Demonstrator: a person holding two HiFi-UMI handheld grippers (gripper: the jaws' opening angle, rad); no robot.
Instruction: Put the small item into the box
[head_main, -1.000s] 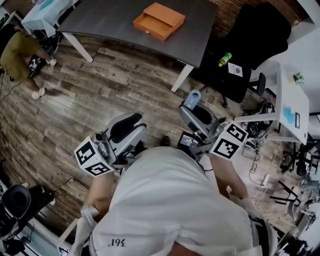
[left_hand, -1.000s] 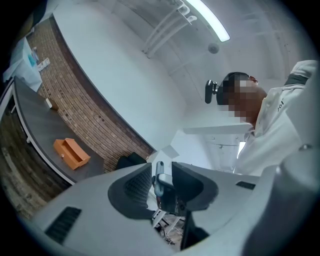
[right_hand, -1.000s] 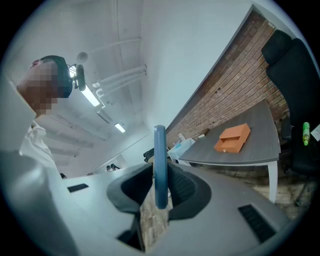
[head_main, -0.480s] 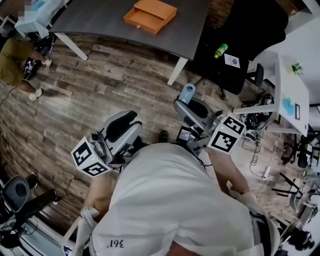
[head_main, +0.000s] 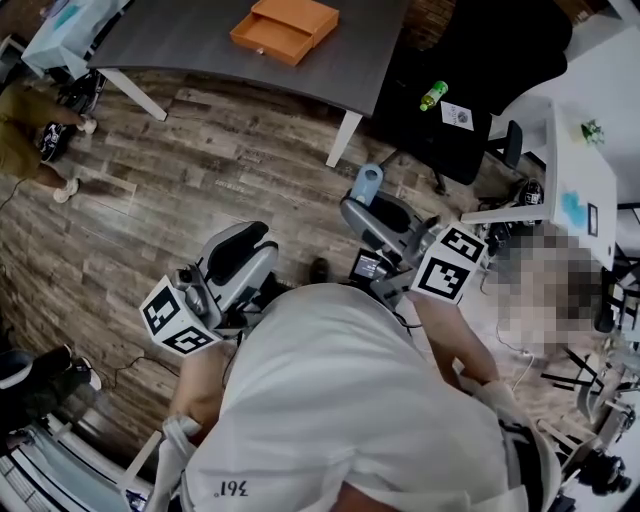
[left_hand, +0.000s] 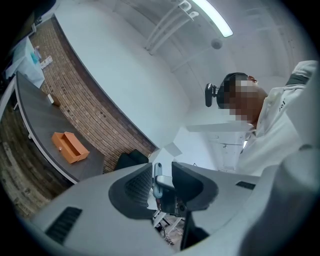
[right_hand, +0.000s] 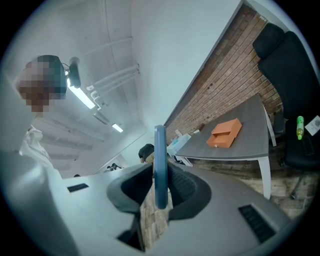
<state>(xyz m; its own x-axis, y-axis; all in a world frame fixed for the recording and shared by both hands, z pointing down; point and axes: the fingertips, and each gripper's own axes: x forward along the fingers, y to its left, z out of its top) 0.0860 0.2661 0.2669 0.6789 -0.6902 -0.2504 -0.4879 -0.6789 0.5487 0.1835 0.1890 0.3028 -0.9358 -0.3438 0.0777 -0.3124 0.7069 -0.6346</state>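
Observation:
The orange box (head_main: 283, 27) lies open on the grey table (head_main: 190, 45), far ahead of both grippers; it also shows in the left gripper view (left_hand: 70, 147) and the right gripper view (right_hand: 225, 133). My right gripper (head_main: 372, 205) is held in front of my chest, shut on a small flat blue item (head_main: 367, 183). That item stands edge-on between the pads (right_hand: 160, 165) of the right gripper (right_hand: 160, 187). My left gripper (head_main: 240, 255) hangs lower left, over the wooden floor. Its jaws (left_hand: 162, 187) stand slightly apart with nothing between them.
A black chair (head_main: 490, 70) with a green bottle (head_main: 432, 96) on it stands right of the table. A white desk (head_main: 578, 165) and cables fill the right side. A person in olive (head_main: 18, 145) is at the far left. Wooden floor (head_main: 230, 160) lies between me and the table.
The table and box have slid left and up in the head view. Both grippers keep their pose near my chest, the right one still holding the blue item.

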